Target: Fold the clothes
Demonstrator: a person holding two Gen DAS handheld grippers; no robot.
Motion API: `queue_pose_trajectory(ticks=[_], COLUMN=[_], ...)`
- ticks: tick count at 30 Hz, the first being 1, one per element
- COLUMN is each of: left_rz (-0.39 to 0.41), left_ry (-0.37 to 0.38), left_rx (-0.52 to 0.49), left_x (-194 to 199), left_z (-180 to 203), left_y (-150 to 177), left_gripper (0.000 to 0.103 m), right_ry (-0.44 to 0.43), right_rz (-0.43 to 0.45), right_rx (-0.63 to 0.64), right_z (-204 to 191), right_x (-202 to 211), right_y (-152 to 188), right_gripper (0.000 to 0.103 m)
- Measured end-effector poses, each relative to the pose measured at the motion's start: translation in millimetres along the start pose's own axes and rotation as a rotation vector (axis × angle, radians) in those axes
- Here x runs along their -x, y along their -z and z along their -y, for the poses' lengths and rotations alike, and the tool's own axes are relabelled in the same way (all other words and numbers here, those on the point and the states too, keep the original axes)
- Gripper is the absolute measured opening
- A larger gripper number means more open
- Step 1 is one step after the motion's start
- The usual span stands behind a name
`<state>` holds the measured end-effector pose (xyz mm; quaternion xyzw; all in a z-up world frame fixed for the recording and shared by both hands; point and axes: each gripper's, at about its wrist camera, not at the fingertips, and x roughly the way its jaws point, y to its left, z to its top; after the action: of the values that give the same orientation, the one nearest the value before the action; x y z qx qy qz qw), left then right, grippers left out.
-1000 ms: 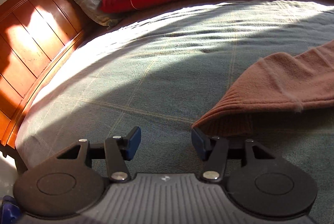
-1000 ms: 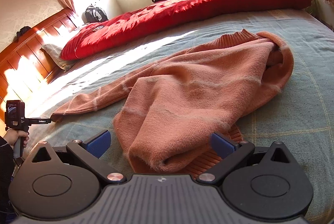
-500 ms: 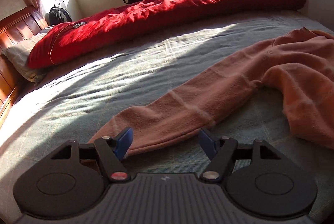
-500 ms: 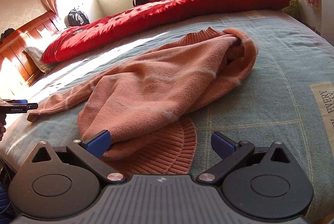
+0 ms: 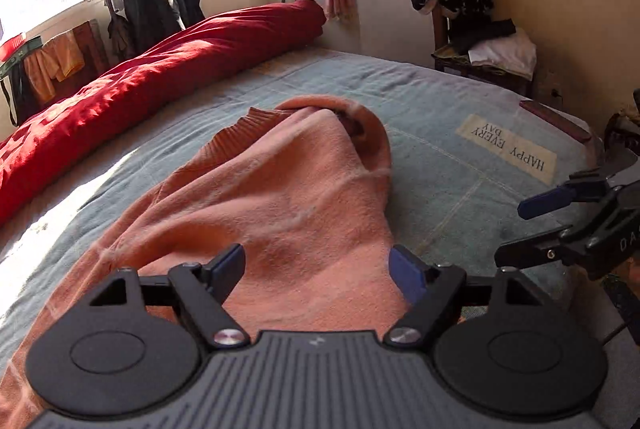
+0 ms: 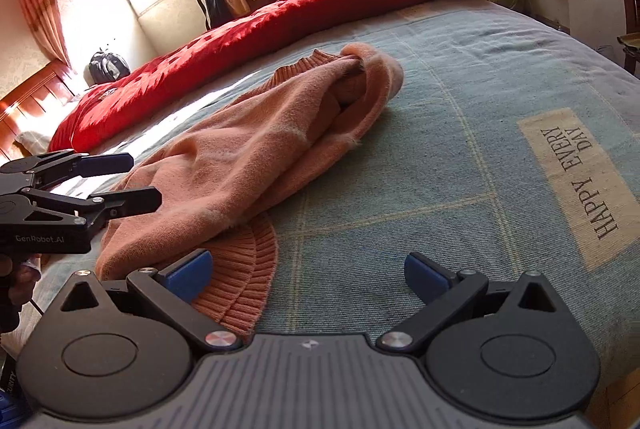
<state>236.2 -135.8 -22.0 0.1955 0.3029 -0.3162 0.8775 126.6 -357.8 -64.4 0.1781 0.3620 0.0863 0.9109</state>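
Fingers of the left gripper (image 5: 318,265) are opening over the sweater (image 5: 280,189), pads clear of it; right gripper (image 6: 308,275) gapes empty beside its ribbed hem (image 6: 244,269). Sweater lies crumpled mid-bed (image 6: 460,169): soft, light, floppy knit, best pinched at hem corners.

Between the left jaws lies a salmon-pink sweater (image 5: 288,197) with faint pale stripes and a ribbed orange hem (image 6: 244,277). Beyond the jaws, the bed (image 6: 460,157) wears a grey-blue cover checked with thin yellow lines, a beige lettered patch (image 6: 580,181) and a red quilt (image 5: 160,81).
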Motion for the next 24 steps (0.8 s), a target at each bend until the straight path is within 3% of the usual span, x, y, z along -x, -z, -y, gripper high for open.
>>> queue_pose_trajectory(ticks=[3, 10, 15, 19, 24], left_rz=[-0.040, -0.087, -0.066, -0.058, -0.043], left_ry=[-0.007, -0.153, -0.243, -0.236, -0.213], left_rx=[-0.056, -0.270, -0.228, -0.112, -0.040], left_x=[-20.6, -40.5, -33.9, -28.9, -26.8], left_z=[22.1, 39.2, 17.7, -0.7, -8.6], left_y=[-1.6, 15.4, 15.7, 14.8, 16.9], left_gripper=[0.079, 0.081, 0.084, 0.084, 0.084], right_ry=[0.012, 0.010, 0.032, 0.100, 0.176], right_rz=[0.007, 0.006, 0.006, 0.019, 0.000], right_rx=[-0.019, -0.027, -0.008, 0.008, -0.003], right_z=[10.8, 22.3, 23.1, 28.4, 38.3], right_x=[0.1, -13.0, -35.1, -63.0, -108.8], right_y=[-2.4, -14.6, -32.8, -60.3, -98.7], right_gripper=[0.103, 0.103, 0.103, 0.103, 0.103])
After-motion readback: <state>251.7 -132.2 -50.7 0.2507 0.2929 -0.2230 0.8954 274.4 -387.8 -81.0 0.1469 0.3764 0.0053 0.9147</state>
